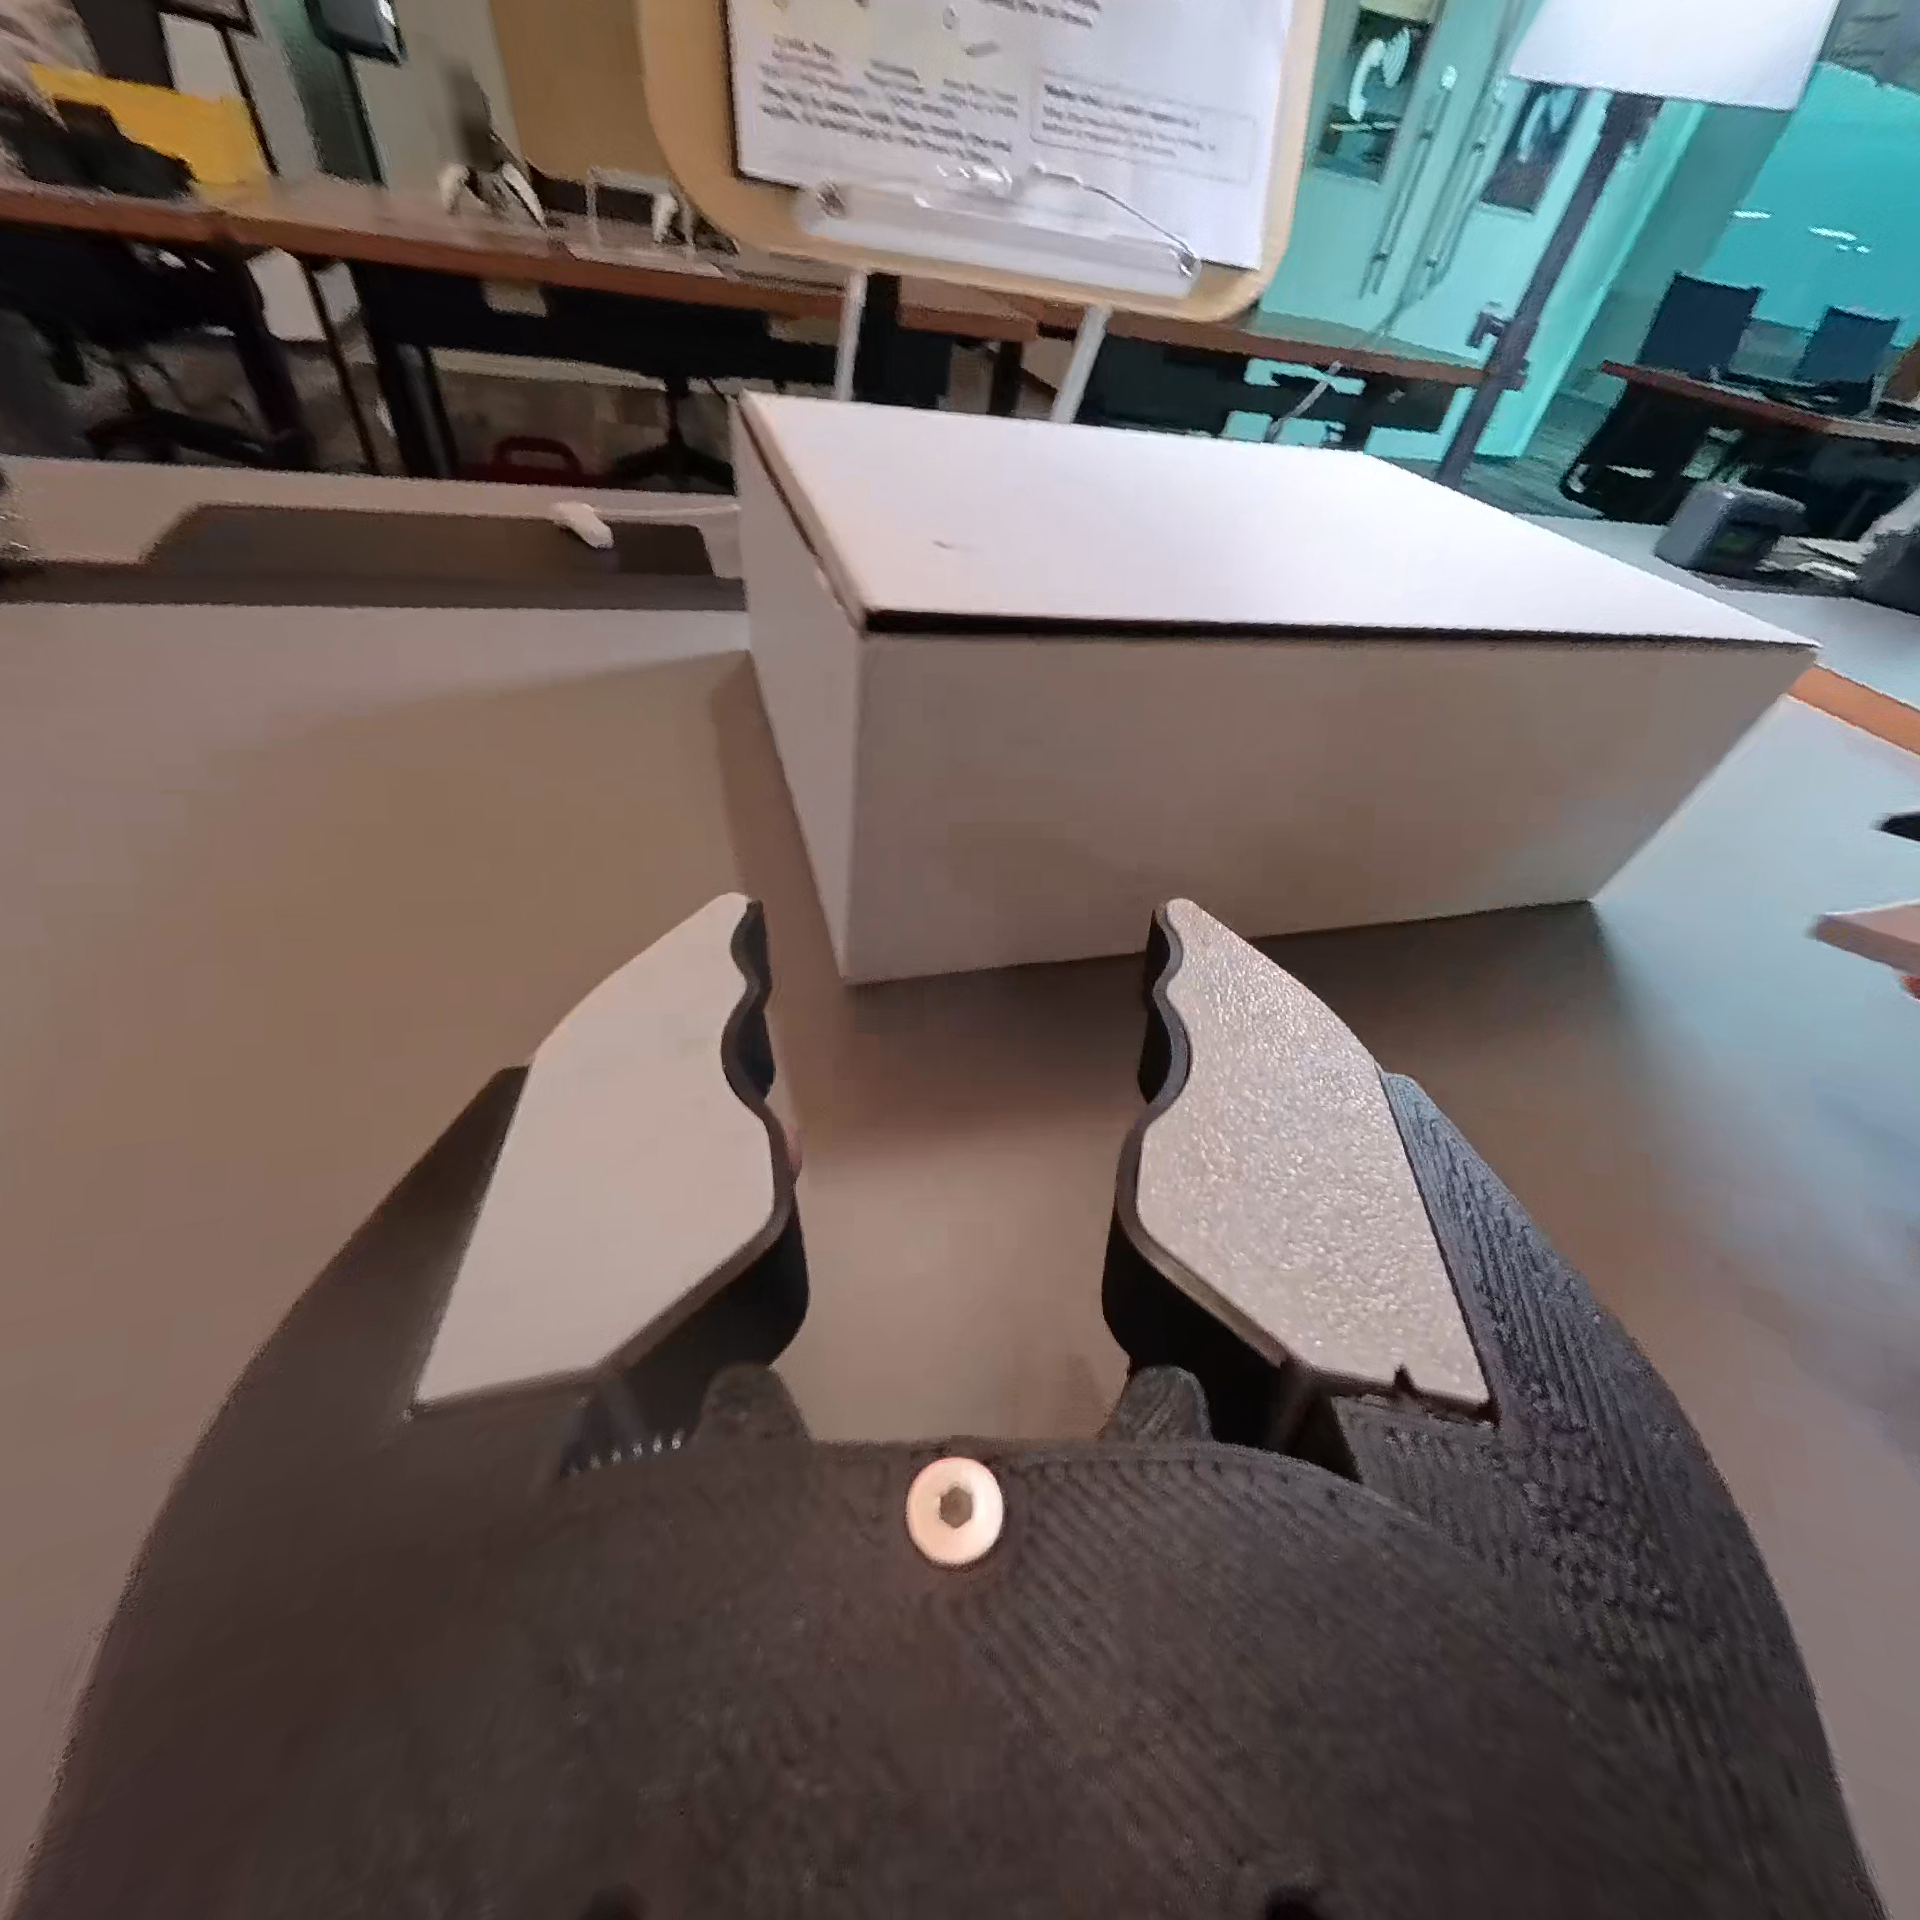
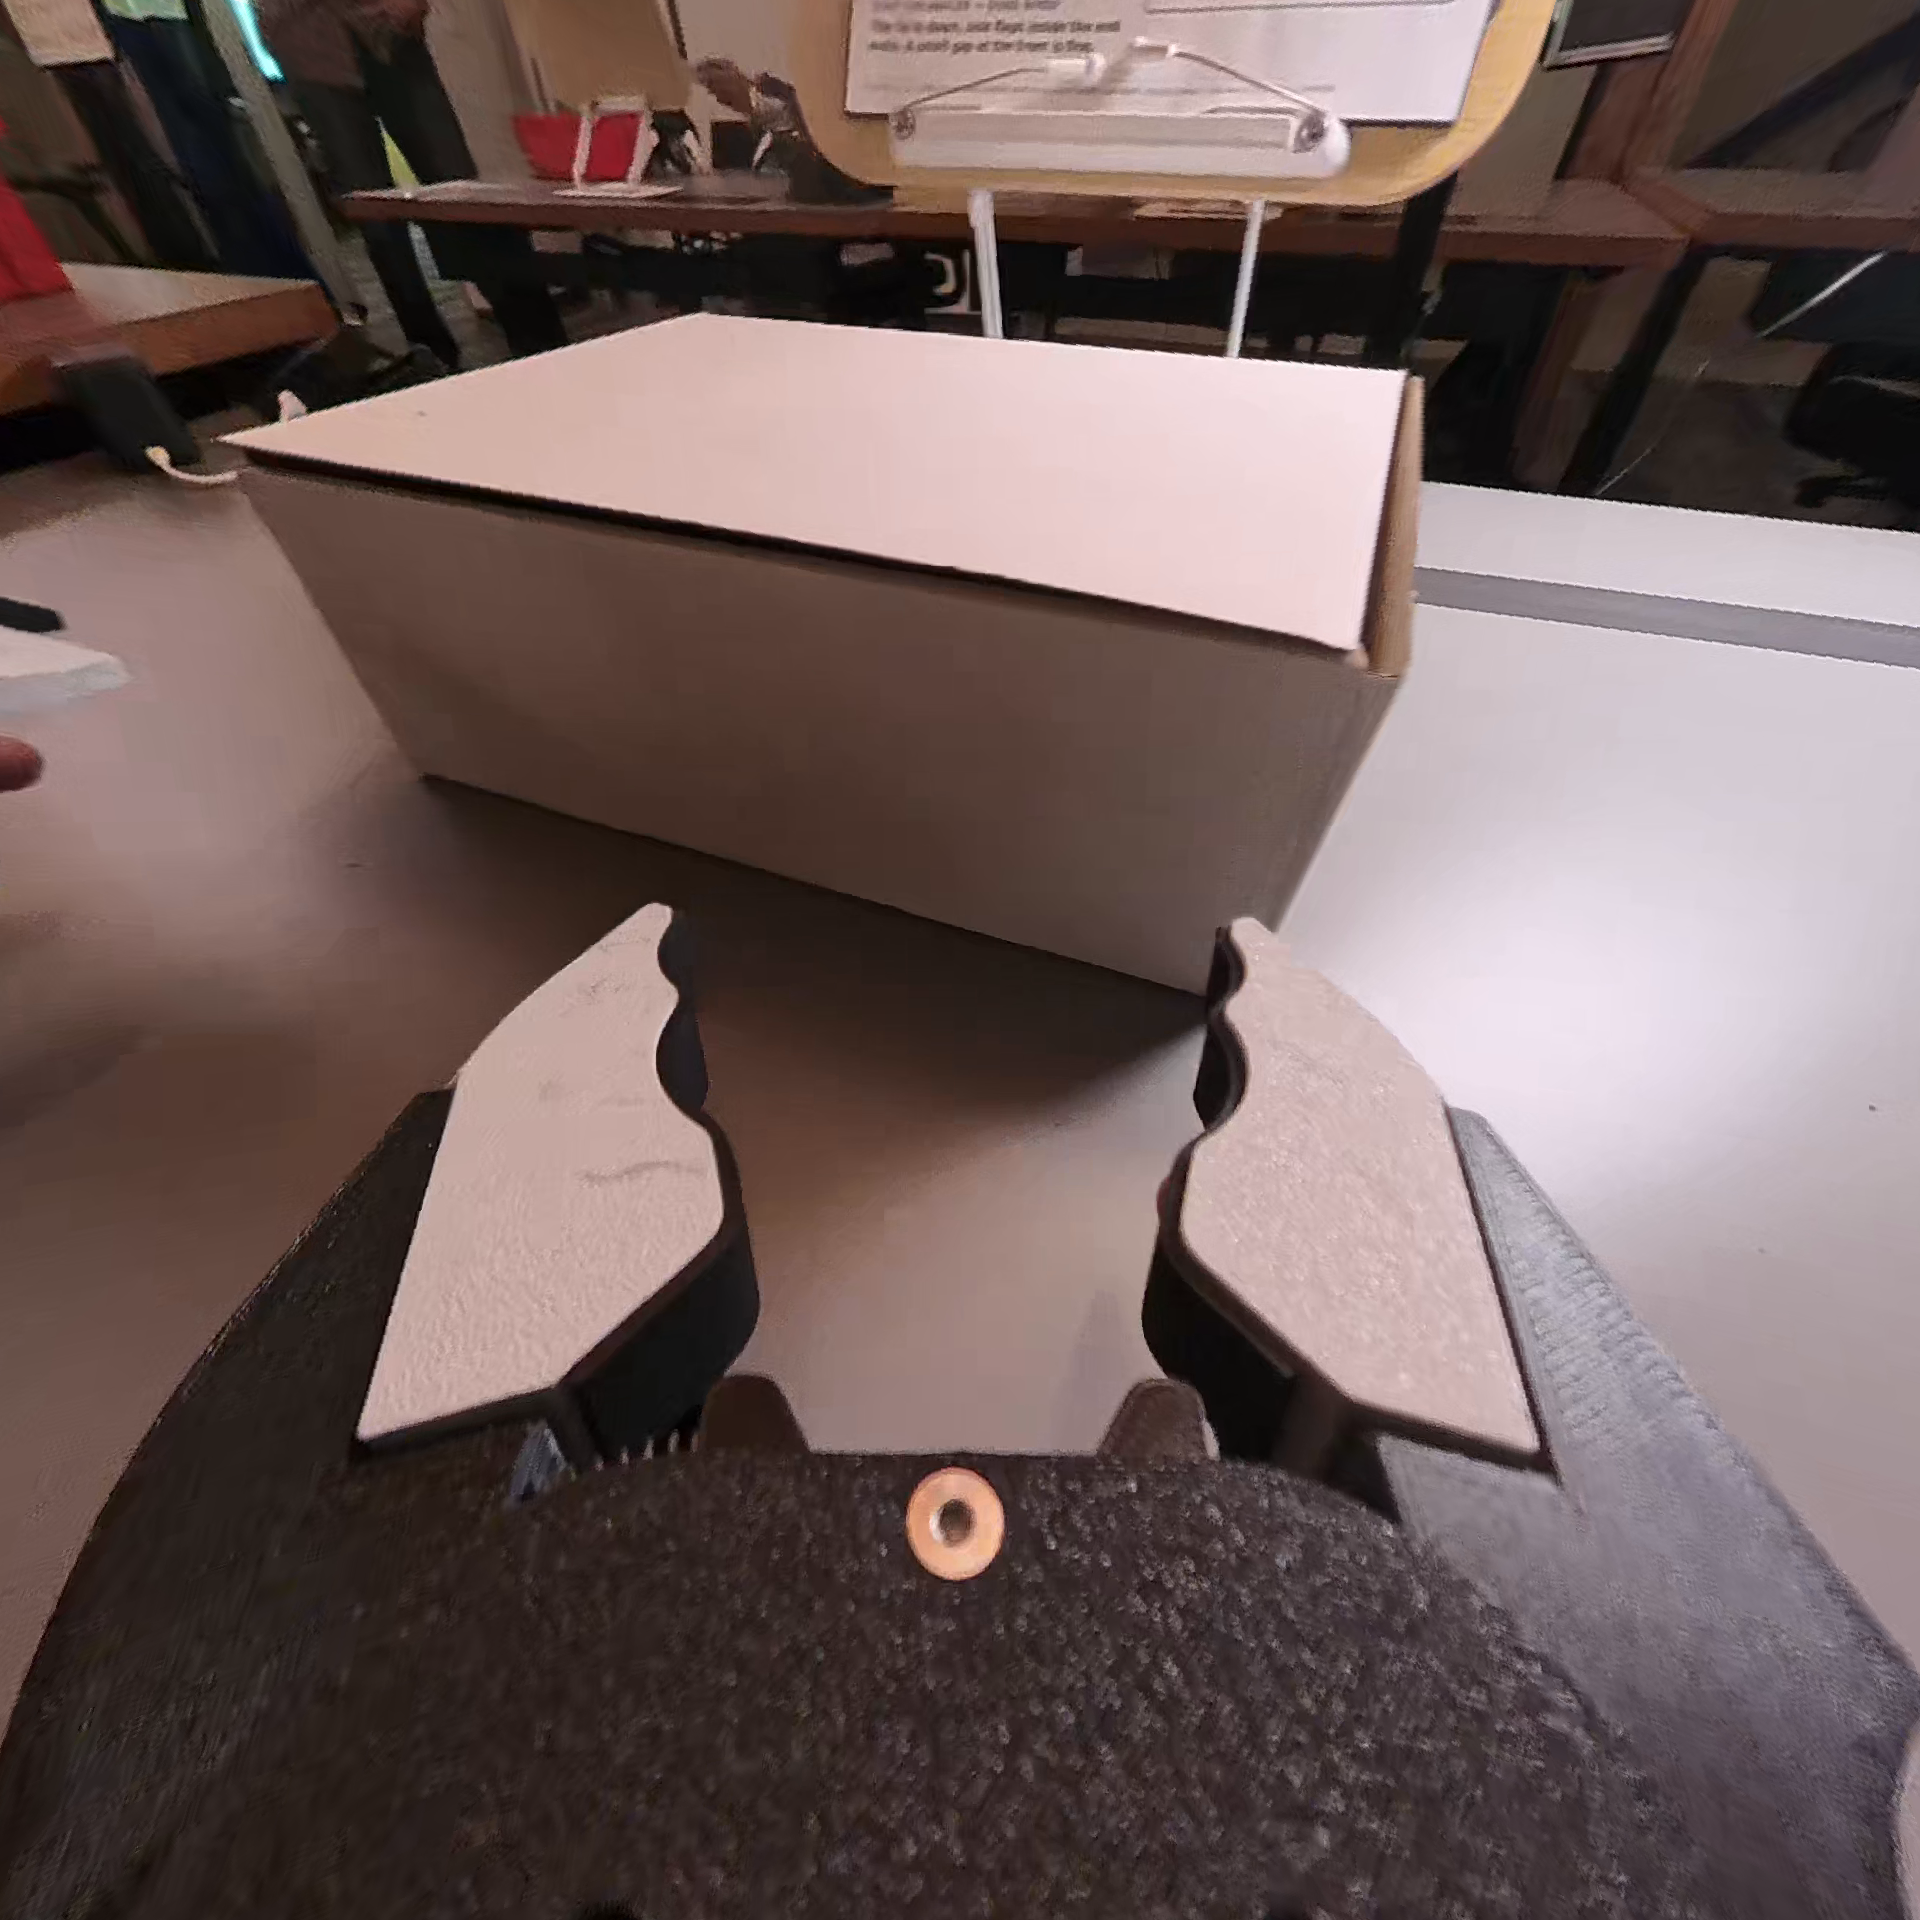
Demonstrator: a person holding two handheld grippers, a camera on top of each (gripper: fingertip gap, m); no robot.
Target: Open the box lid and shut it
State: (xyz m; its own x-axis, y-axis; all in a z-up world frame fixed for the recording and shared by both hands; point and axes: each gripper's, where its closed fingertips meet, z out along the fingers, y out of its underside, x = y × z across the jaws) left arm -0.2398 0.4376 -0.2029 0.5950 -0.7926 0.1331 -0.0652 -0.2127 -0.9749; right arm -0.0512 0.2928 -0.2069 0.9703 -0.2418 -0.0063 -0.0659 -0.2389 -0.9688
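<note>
White cardboard box (image 1: 1195, 727), lid (image 2: 883, 457) down, thin front seam showing; stands mid-table (image 1: 364, 831). Left gripper (image 1: 956, 925) and right gripper (image 2: 945, 935): fingers spread wide, empty, just short of the box. Advice: hook a fingertip under the lid's front edge, lift evenly.

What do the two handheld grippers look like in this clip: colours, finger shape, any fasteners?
The left gripper and right gripper each have a black, ridged 3D-printed body and two wavy-edged fingers faced with pale grainy plates. A central screw sits on each body: silvery on the left, coppery on the right. No cables or sleeves show.
</note>
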